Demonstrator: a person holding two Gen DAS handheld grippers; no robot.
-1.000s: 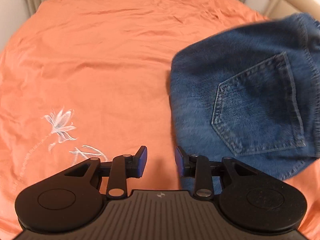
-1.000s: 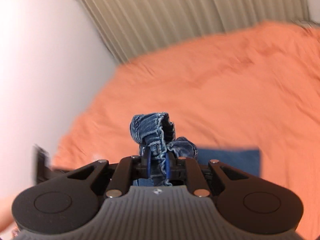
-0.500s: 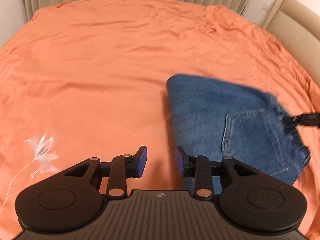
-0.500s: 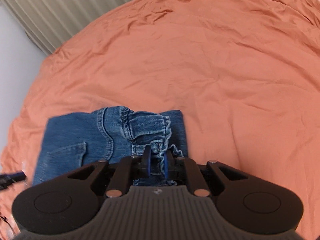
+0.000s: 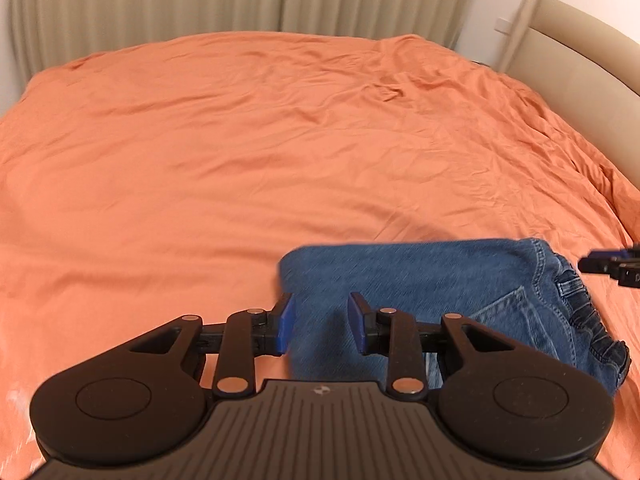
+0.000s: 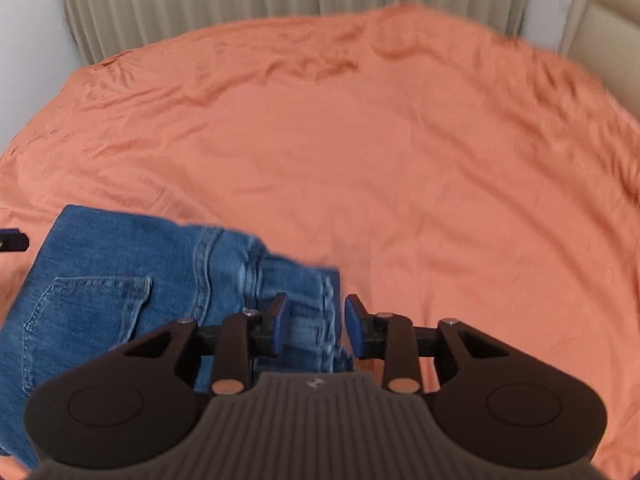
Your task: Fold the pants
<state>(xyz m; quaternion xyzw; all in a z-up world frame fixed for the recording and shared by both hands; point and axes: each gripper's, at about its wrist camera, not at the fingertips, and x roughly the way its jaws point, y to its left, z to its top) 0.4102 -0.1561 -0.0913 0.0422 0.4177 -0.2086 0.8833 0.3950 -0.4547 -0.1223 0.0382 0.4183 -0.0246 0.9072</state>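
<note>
Folded blue jeans lie flat on an orange bedsheet, long axis running side to side, gathered waistband toward the right gripper. Its jaws have just been opening — parted, denim below, nothing pinched. The left gripper hovers empty, fingers apart. Denim looks thick, floppy, fairly heavy — best gripped at a folded edge.

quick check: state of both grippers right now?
Left gripper: open, nothing gripped, over the folded blue denim pants.
Right gripper: open, jaws have just been opening; waistband lies between them, not pinched.
</note>
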